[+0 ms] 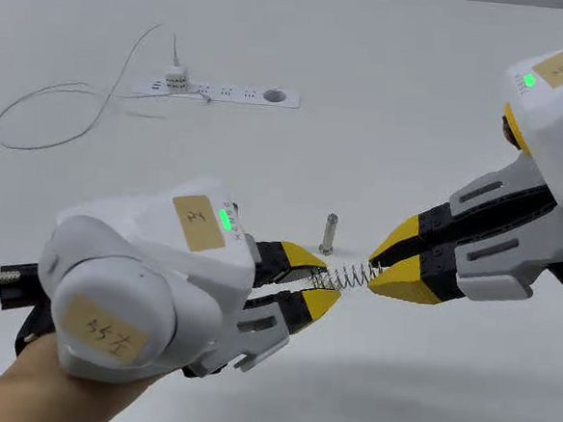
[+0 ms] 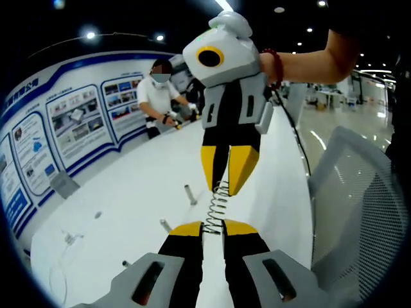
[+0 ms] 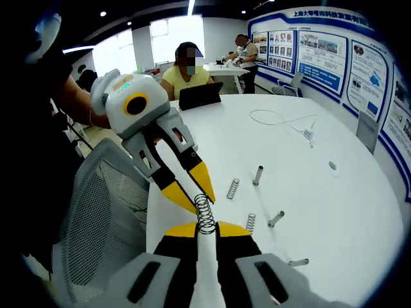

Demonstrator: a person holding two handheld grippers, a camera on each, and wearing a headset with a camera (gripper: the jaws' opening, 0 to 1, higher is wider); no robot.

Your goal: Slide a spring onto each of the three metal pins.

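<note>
A small steel spring (image 1: 351, 274) is stretched in the air between my two grippers, above the white table (image 1: 386, 102). My left gripper (image 1: 321, 283) is shut on its left end and my right gripper (image 1: 382, 267) on its right end. Just behind the spring, one metal pin (image 1: 329, 234) stands upright. In the right gripper view the spring (image 3: 205, 213) rises from my right gripper (image 3: 207, 229) towards the left gripper's fingertips (image 3: 202, 183). Two loose springs (image 3: 233, 188) (image 3: 251, 222) lie on the table, near an upright pin (image 3: 258, 175) and two lying pins (image 3: 276, 219) (image 3: 297, 262). The left gripper (image 2: 212, 228) also pinches the spring (image 2: 217, 204).
A white power strip (image 1: 234, 94) with a plug and a looping white cable (image 1: 48, 98) lies at the far left of the table. A grey mesh chair (image 3: 106, 212) stands at the table's edge. People sit and stand at other tables behind.
</note>
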